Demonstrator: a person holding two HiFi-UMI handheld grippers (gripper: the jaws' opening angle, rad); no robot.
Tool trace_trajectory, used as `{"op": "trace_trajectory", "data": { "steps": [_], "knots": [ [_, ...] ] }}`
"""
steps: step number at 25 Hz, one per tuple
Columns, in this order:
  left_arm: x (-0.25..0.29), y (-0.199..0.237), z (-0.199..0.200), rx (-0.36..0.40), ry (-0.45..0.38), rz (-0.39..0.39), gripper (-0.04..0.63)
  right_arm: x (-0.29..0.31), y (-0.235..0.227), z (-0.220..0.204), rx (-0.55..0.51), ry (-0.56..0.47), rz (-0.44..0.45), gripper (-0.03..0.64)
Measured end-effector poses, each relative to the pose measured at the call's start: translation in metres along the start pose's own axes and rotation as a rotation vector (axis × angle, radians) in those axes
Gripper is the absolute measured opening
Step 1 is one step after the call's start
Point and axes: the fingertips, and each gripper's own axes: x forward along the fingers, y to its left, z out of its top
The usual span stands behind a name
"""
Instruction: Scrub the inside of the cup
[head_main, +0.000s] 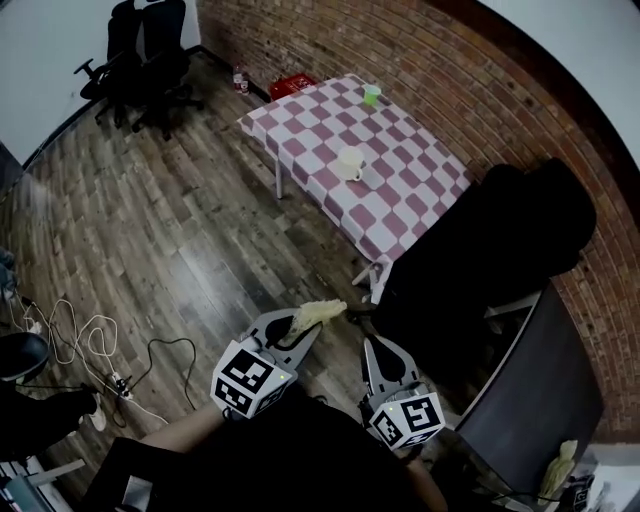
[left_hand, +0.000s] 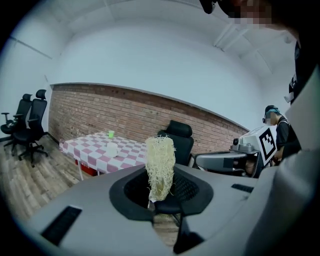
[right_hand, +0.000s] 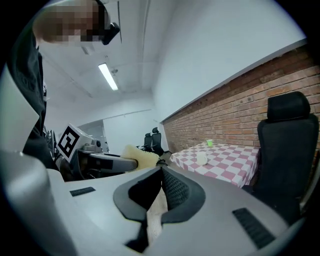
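1. Left gripper (left_hand: 161, 196): jaws clamped on the lower end of a pale fibrous scrubber (left_hand: 160, 165), which stands upright out of them. Right gripper (right_hand: 161, 172): jaws together, nothing between.
2. Risk: only the scrubber's base is gripped. The soft fibre could fold or pull free when pushed into the cup.
3. Risk: the white cup (head_main: 350, 162) stands loose on the worktop (head_main: 410, 170), well apart from both grippers. If the right jaws do not open to steady it, scrubbing may tip or shove it.
4. Risk: the black chair (head_main: 500, 240) crowds the worktop's near corner and could get bumped on approach.
5. Surface: pink-and-white checked cloth, likely to slide or bunch. A small green cup (head_main: 371, 95) sits at the far end.
6. Room: wood floor (head_main: 150, 230), loose cables (head_main: 90, 340), brick wall (head_main: 350, 40), office chairs (head_main: 150, 50).
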Motion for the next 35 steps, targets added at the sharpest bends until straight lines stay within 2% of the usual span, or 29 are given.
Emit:
{"op": "trace_trajectory", "data": {
  "steps": [3, 7, 12, 16, 20, 25, 27, 31, 35],
  "knots": [
    [0.003, 0.052, 0.027, 0.024, -0.034, -0.007, 0.084, 0.052, 0.006, 0.02, -0.029, 0.006, -0.006, 0.021],
    [0.0, 0.122, 0.041, 0.041, -0.034, -0.007, 0.084, 0.116, 0.02, 0.034, -0.05, 0.017, -0.008, 0.021],
    [0.008, 0.196, 0.049, -0.008, -0.038, 0.01, 0.084, 0.172, 0.017, 0.042, -0.057, 0.057, -0.034, 0.021],
    [0.034, 0.229, 0.059, -0.035, -0.023, 0.01, 0.084, 0.199, -0.008, 0.048, -0.031, 0.084, -0.062, 0.021],
    [0.071, 0.261, 0.071, -0.032, 0.0, 0.031, 0.084, 0.235, -0.049, 0.056, 0.045, 0.07, -0.042, 0.021],
    [0.133, 0.294, 0.092, -0.024, 0.052, 0.075, 0.084, 0.296, -0.125, 0.084, 0.106, 0.056, 0.001, 0.021],
    [0.164, 0.303, 0.11, 0.004, 0.072, 0.076, 0.084, 0.318, -0.154, 0.104, 0.101, 0.051, 0.023, 0.022],
    [0.234, 0.321, 0.15, 0.126, 0.11, 0.088, 0.084, 0.348, -0.214, 0.129, 0.054, 0.07, 0.031, 0.022],
    [0.307, 0.335, 0.165, 0.127, 0.187, 0.038, 0.084, 0.374, -0.274, 0.116, 0.025, 0.141, 0.005, 0.023]
  ]
}}
